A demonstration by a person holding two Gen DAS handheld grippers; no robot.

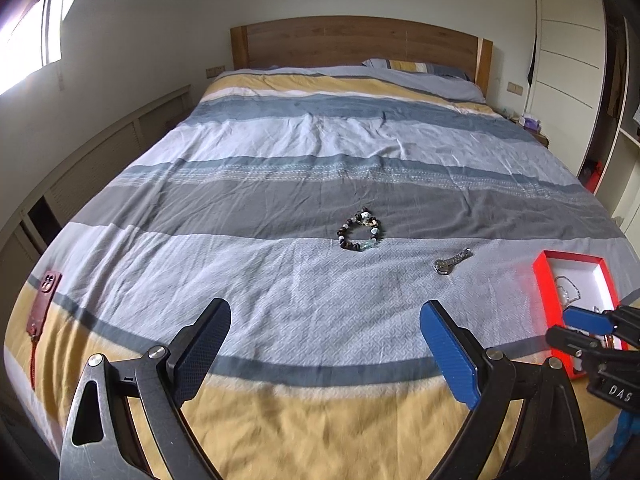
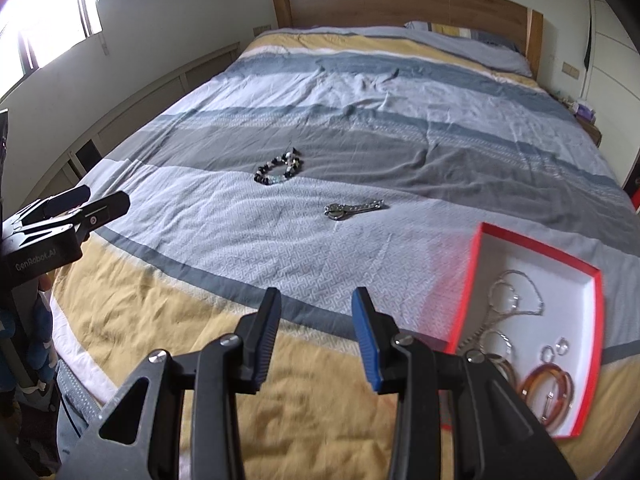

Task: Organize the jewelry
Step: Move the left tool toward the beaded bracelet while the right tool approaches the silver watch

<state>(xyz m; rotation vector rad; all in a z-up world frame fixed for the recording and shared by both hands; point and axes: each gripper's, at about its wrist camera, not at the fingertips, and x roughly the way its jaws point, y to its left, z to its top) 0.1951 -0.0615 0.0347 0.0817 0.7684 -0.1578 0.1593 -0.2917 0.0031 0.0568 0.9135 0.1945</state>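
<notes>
A dark beaded bracelet [image 1: 360, 230] [image 2: 279, 169] lies on the striped bedspread ahead of both grippers. A silver watch [image 1: 451, 262] [image 2: 352, 208] lies to its right. A red box with a white inside [image 1: 540, 276] [image 2: 476, 264] sits at the right and holds chains, rings and amber bangles [image 2: 548, 390]. My left gripper [image 1: 324, 316] is open and empty above the near bedspread. My right gripper [image 2: 316, 300] is open and empty, left of the box; it also shows in the left wrist view [image 1: 576, 326] over the box.
The bed [image 1: 320, 140] has a wooden headboard [image 1: 360, 40] and a pillow [image 1: 420, 68] at the far end. A reddish strap [image 1: 42, 304] lies at the bed's left edge. White cupboards [image 1: 568, 60] stand at the right, low cabinets along the left wall.
</notes>
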